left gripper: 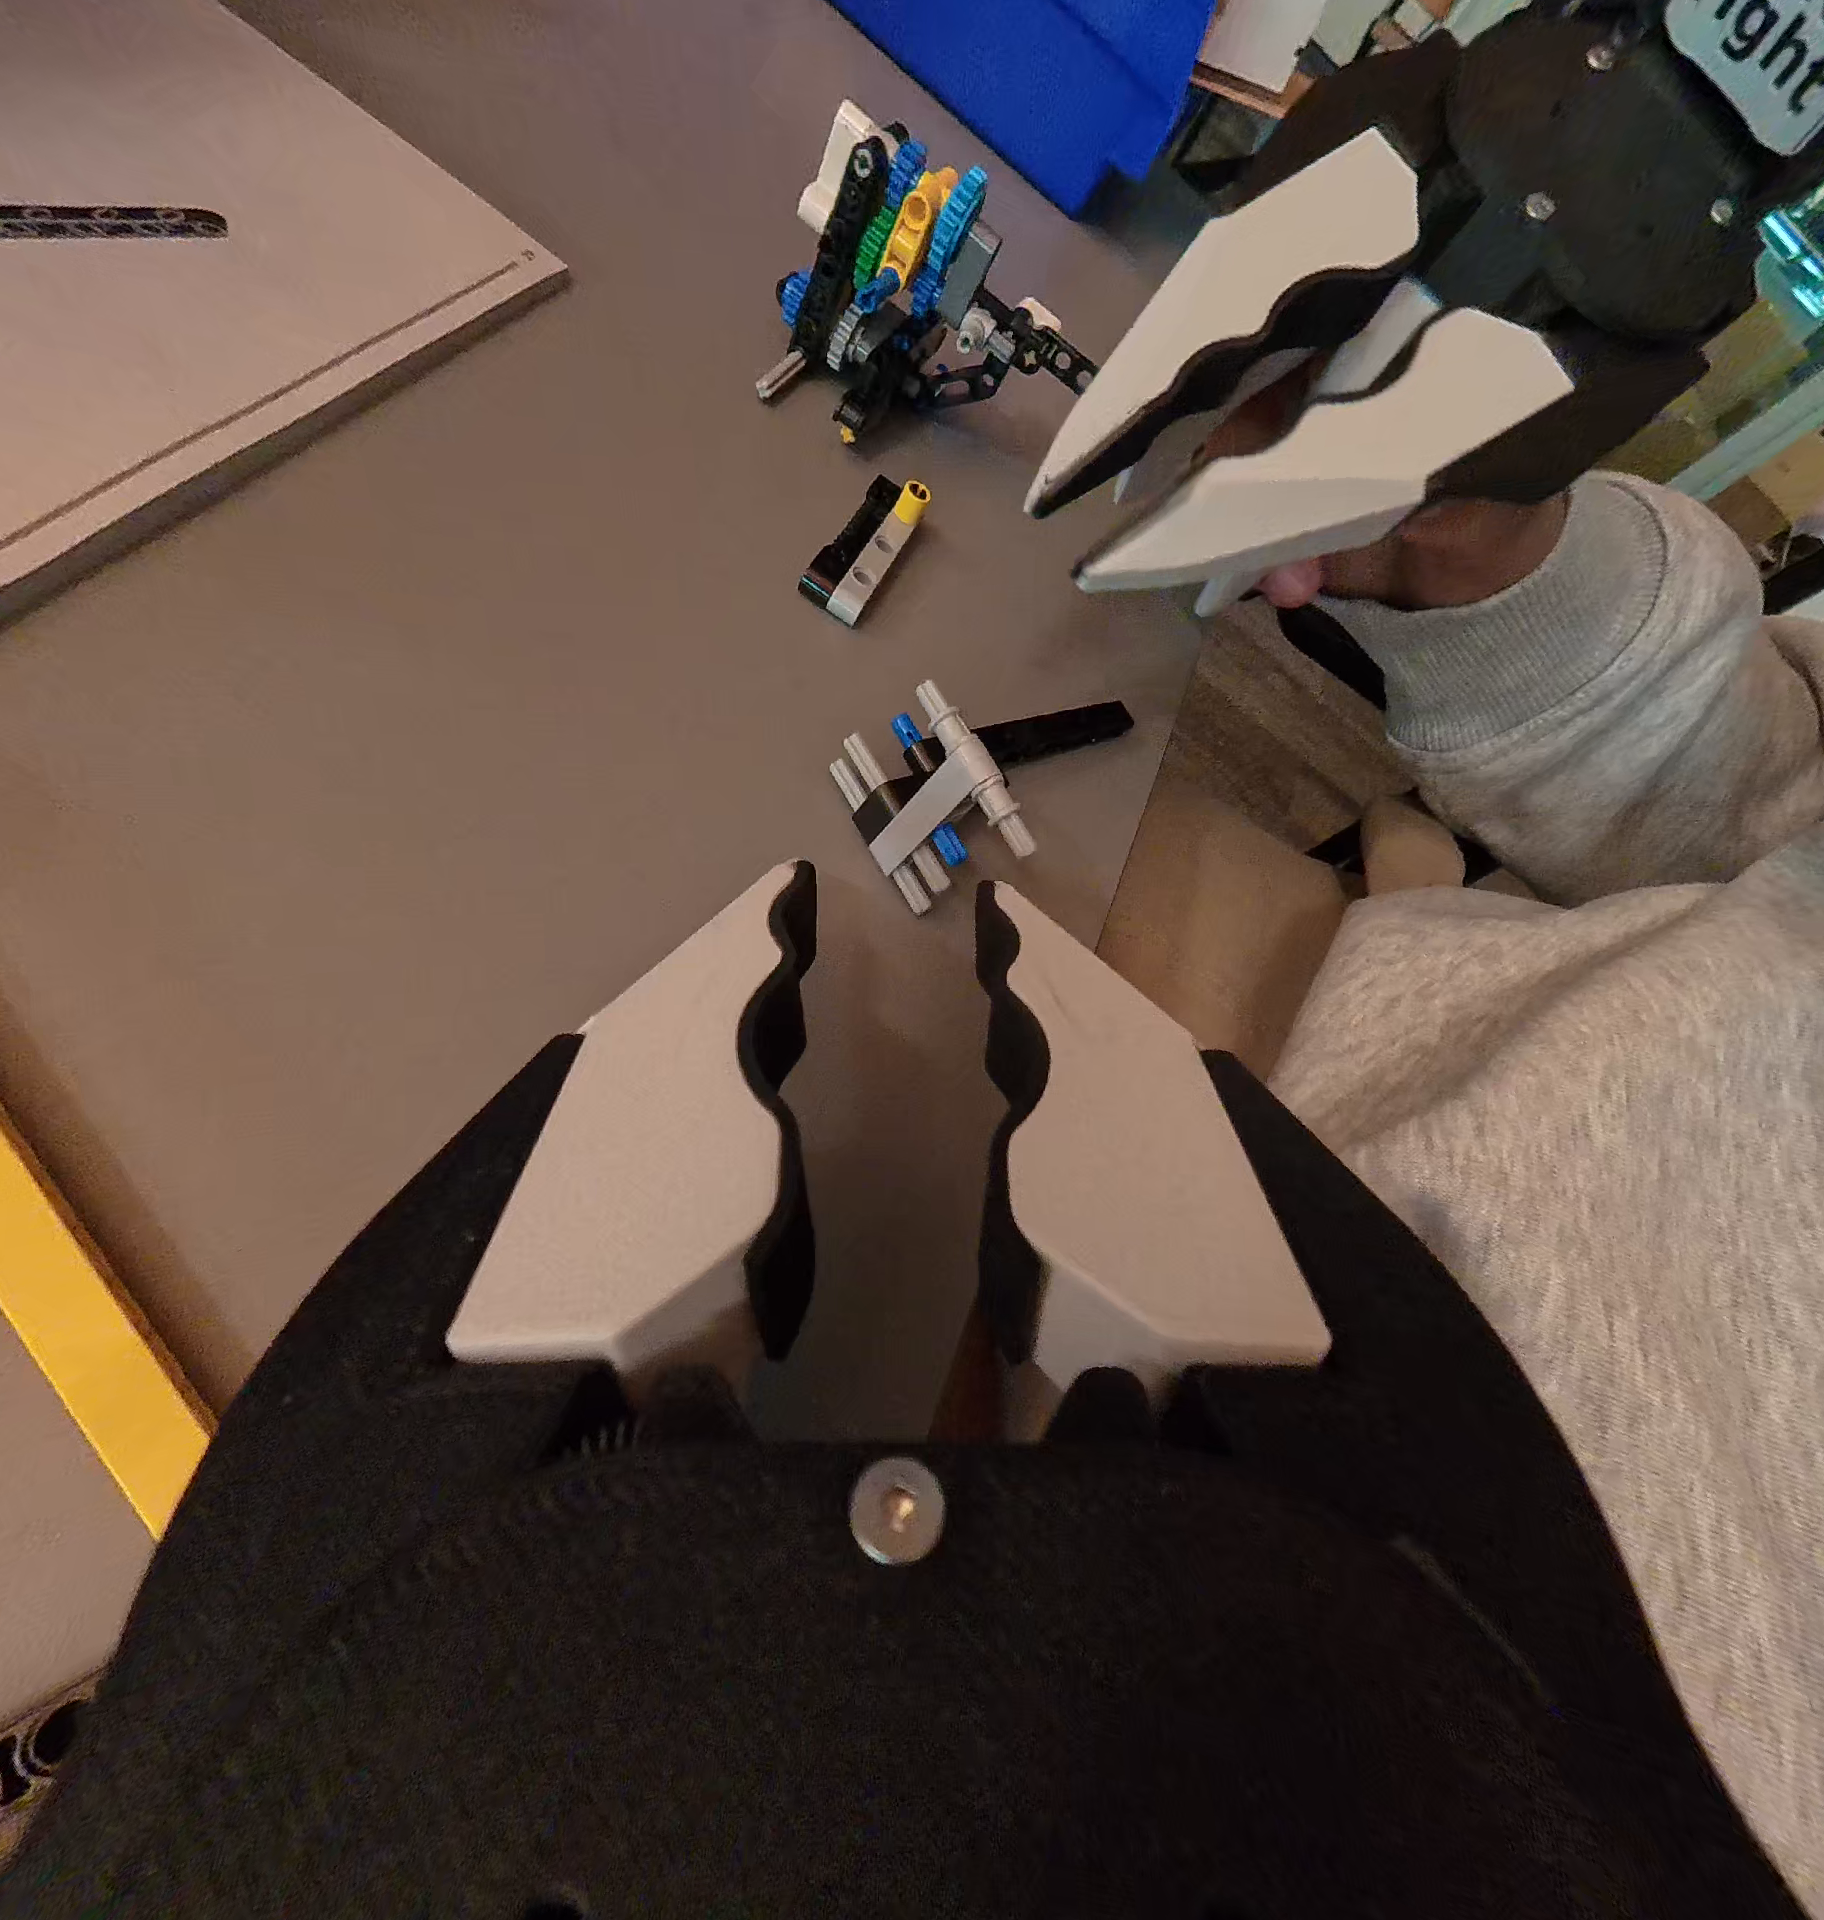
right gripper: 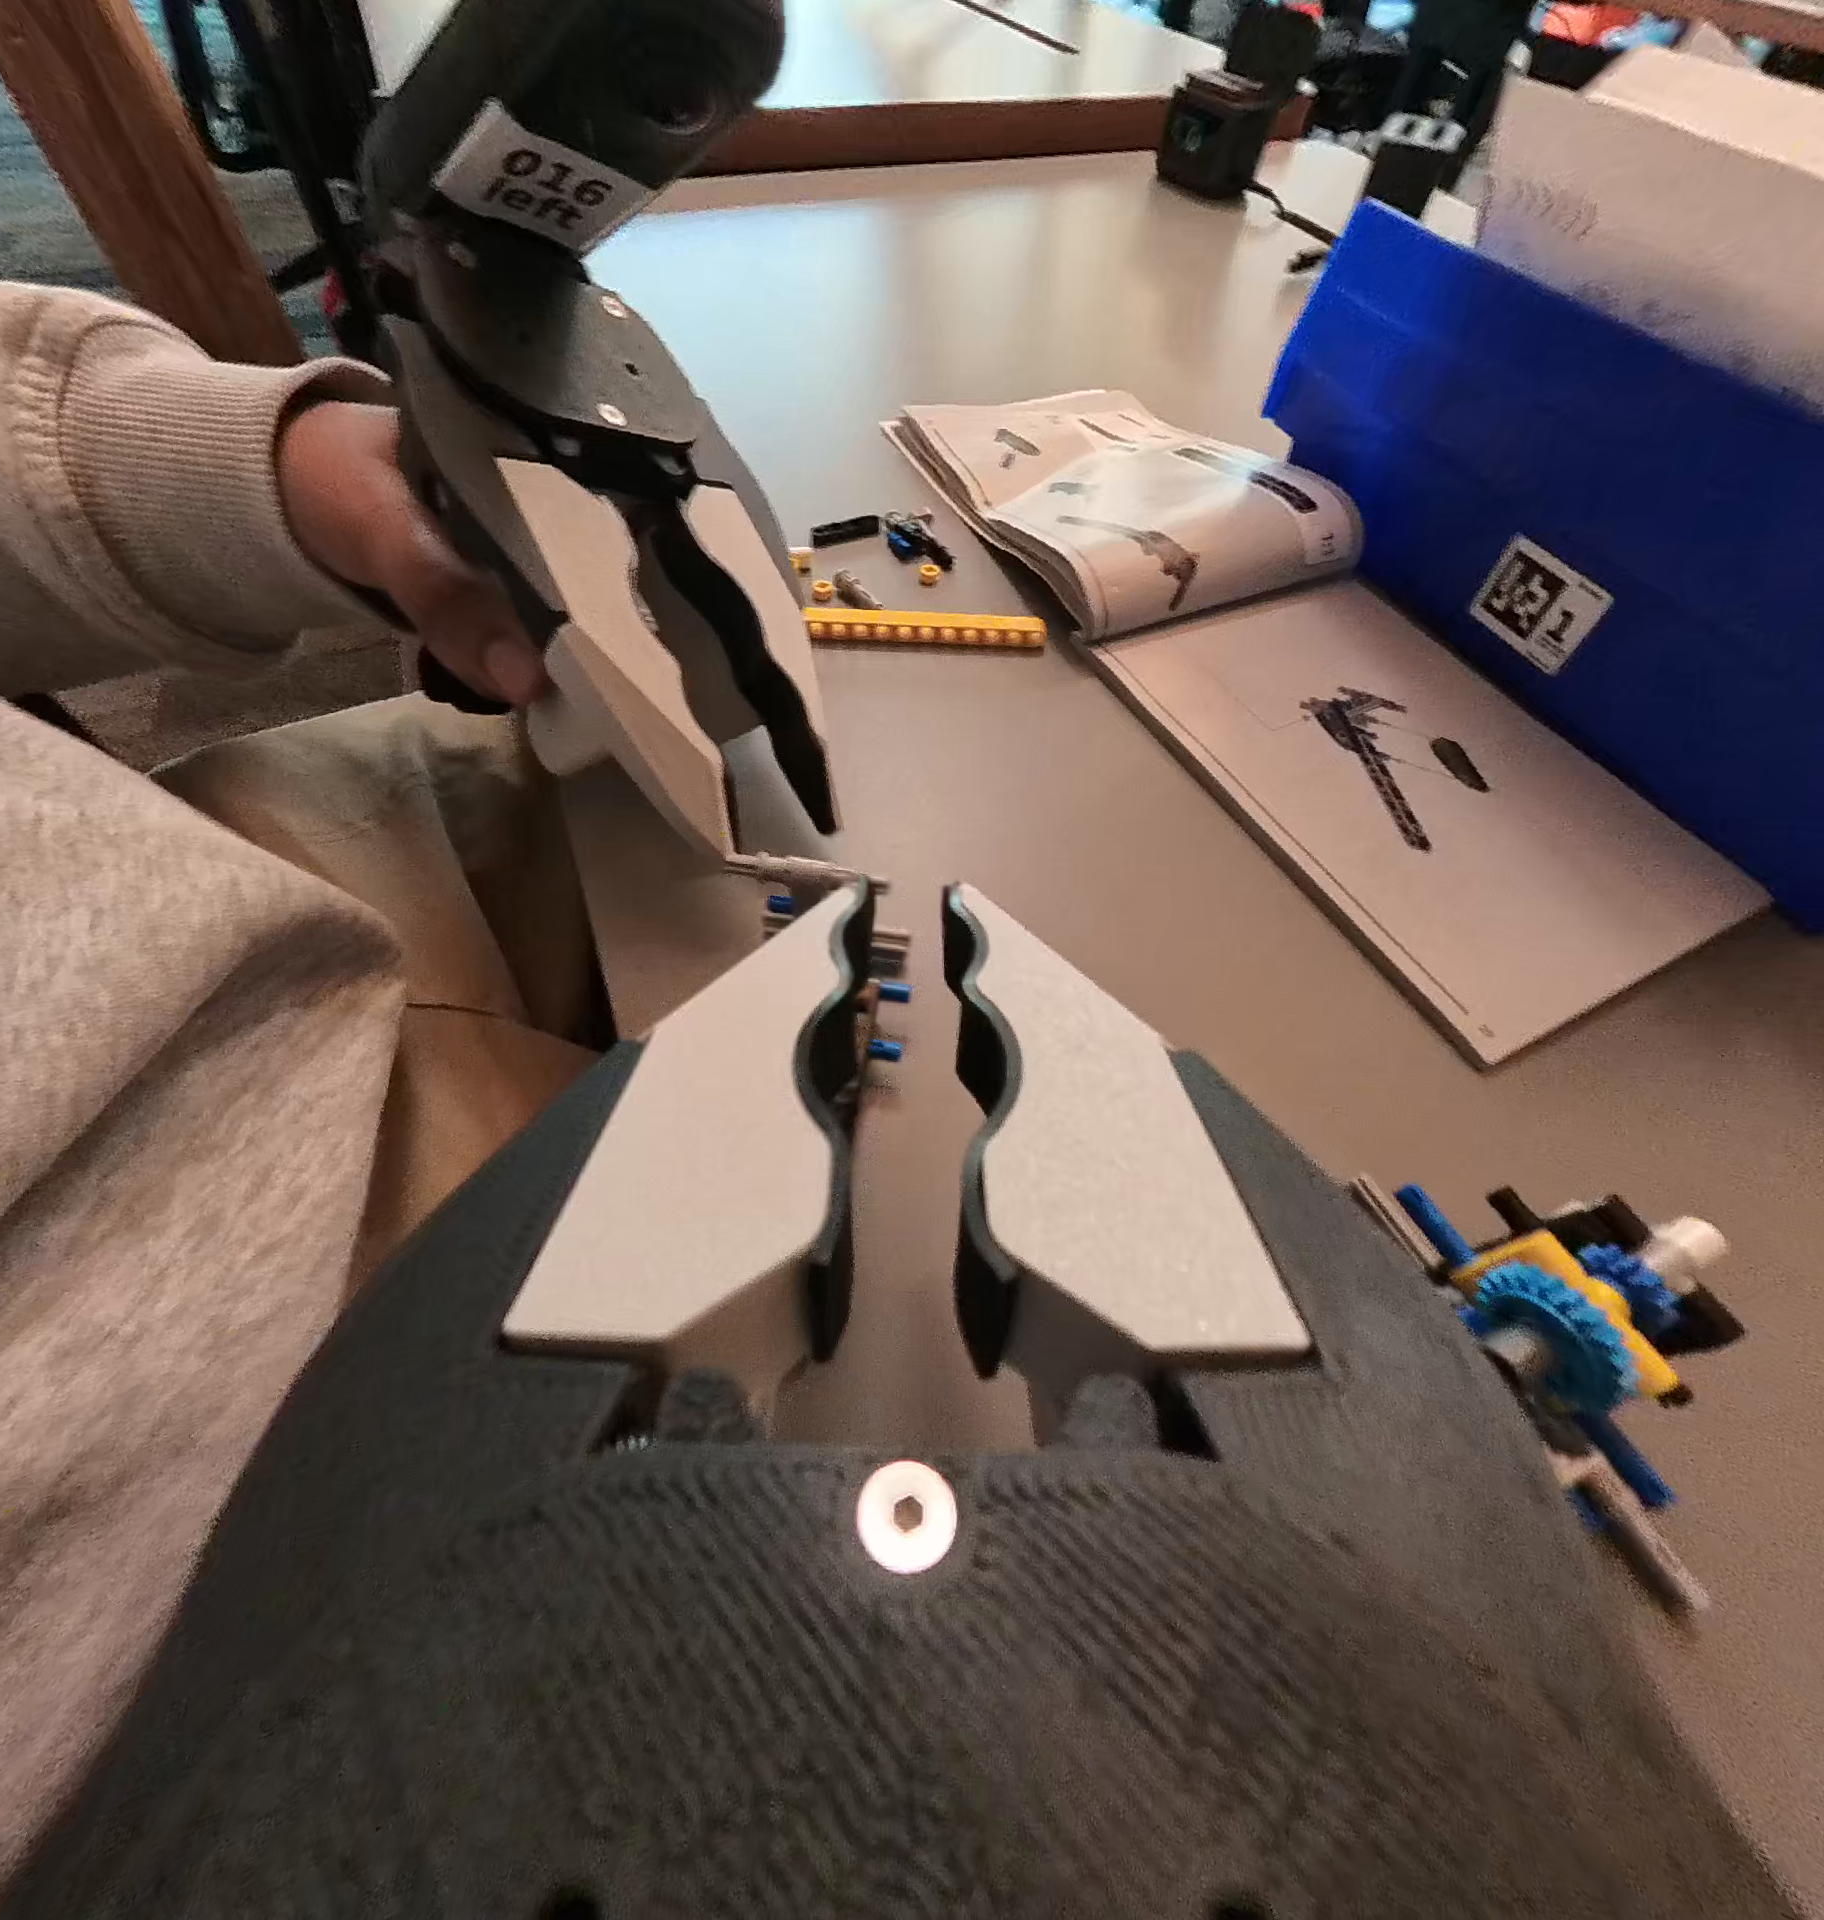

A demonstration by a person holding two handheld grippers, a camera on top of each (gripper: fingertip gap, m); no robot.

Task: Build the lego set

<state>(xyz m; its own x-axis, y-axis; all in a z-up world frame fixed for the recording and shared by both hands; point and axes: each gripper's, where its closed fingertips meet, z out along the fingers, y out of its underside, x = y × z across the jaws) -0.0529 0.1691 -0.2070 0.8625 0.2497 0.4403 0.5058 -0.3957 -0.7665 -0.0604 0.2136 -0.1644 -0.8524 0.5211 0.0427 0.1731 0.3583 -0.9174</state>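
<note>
A small subassembly point(left gripper: 929, 800) of grey axles, a black beam and blue pins lies on the grey table near its edge. My left gripper point(left gripper: 895, 883) is open and empty, its tips just short of the subassembly. My right gripper point(right gripper: 908, 891) is open and hovers over the same subassembly point(right gripper: 889, 994), which shows through the gap between its fingers. A larger gear assembly point(left gripper: 897, 281) with blue, yellow and green parts stands farther off; it also shows in the right wrist view point(right gripper: 1552, 1320). A small black, grey and yellow piece point(left gripper: 866, 551) lies between the two.
An open instruction booklet point(right gripper: 1407, 779) lies by a blue bin point(right gripper: 1614, 499). A long yellow beam point(right gripper: 923, 629) and several small loose pieces point(right gripper: 887, 540) lie beyond the left gripper point(right gripper: 773, 828). The right gripper point(left gripper: 1059, 540) is above the table edge. Grey sleeves are close by. One gripper's finger ends stand about 7 cm off the other's.
</note>
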